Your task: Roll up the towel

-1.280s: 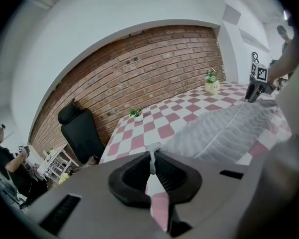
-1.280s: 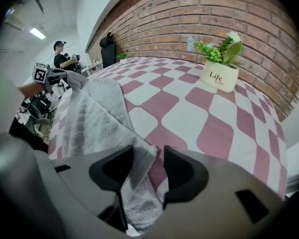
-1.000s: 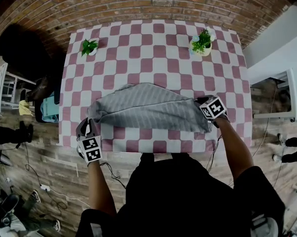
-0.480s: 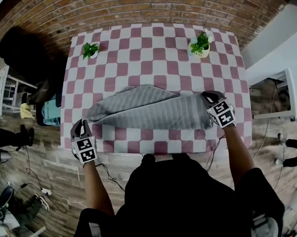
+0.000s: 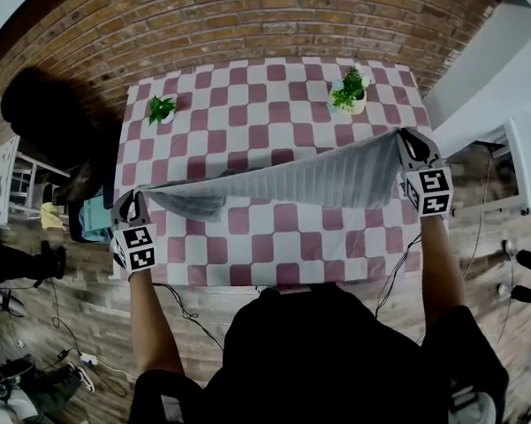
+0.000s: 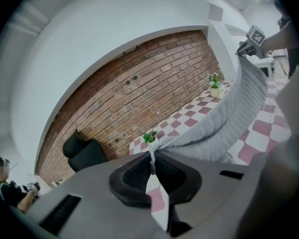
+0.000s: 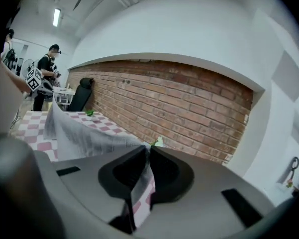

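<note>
**Grip state.** The left gripper (image 5: 132,206) is clenched on one corner of the towel (image 5: 309,179). In the left gripper view the cloth is pinched to a thin ridge between the closed jaws (image 6: 151,162). The right gripper (image 5: 411,144) is clamped on the opposite corner, and a flap of cloth hangs down between its jaws (image 7: 147,156).

**Position of the towel.** The towel is off the table (image 5: 274,246) and stretched as a sagging band between the two grippers. Its long axis runs from the lower left of the head view up to the centre right. The right end appears to be held higher, and the lower edge droops near the left end. It cannot be told whether that fold touches the tabletop.

**Governing relation.** The towel lies inboard of both grippers, each at one end of the long axis, so neither hand is nearer than the other. By judgement, rolling requires the cloth laid flat first, then turned along this axis.

**Materials.**
- The towel is grey, soft and ribbed in fine parallel lines (image 6: 229,118) – limp, with no stiffness of its own.
- The table cover is a pink-and-white check.
- Two small potted plants (image 5: 162,109) (image 5: 349,91) stand at the upper left and upper right of the table, well apart from the towel.
</note>
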### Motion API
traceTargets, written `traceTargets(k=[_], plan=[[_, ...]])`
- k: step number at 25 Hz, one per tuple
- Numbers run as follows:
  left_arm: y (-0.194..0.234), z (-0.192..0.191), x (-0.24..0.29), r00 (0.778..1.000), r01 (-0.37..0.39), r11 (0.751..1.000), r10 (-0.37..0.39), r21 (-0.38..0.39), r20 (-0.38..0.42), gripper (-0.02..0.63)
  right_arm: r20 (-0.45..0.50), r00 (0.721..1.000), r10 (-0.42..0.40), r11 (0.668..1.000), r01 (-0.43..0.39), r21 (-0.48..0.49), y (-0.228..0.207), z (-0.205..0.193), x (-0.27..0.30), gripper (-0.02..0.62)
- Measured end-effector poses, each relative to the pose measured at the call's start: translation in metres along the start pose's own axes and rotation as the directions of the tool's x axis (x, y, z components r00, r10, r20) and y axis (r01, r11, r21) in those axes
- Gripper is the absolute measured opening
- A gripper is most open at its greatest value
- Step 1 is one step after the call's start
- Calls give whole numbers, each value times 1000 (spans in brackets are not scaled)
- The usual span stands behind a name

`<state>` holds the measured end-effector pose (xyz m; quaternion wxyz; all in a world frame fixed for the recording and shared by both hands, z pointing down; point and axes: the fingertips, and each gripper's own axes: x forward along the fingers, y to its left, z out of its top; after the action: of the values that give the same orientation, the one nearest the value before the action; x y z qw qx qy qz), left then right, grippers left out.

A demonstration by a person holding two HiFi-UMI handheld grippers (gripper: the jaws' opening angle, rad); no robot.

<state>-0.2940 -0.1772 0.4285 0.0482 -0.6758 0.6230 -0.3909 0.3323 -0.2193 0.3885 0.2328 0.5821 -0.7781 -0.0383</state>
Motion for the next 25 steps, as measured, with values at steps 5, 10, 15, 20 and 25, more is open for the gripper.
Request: traceTargets(k=[5, 10, 15, 20, 25], plan=[[26, 87, 46, 995, -4, 990, -11, 141, 101, 17, 62, 995, -85, 996, 84, 14, -64, 41, 30, 33], [65, 169, 52, 975, -95, 972, 47, 216, 216, 17, 169, 972, -164, 986, 159, 41, -108, 95, 31, 34], [64, 174, 18, 947, -158, 955, 75, 251, 313, 17, 227, 956, -184, 979, 159, 126, -102, 84, -13, 35], [13, 91, -5, 956, -129, 934, 29, 332, 291, 17, 203, 971, -127, 961, 71, 266, -49, -4, -66, 37], [-62, -20, -1, 979, 85, 901, -155, 425, 134, 17, 32, 997, -67, 879, 44, 475, 19, -123, -92, 37]])
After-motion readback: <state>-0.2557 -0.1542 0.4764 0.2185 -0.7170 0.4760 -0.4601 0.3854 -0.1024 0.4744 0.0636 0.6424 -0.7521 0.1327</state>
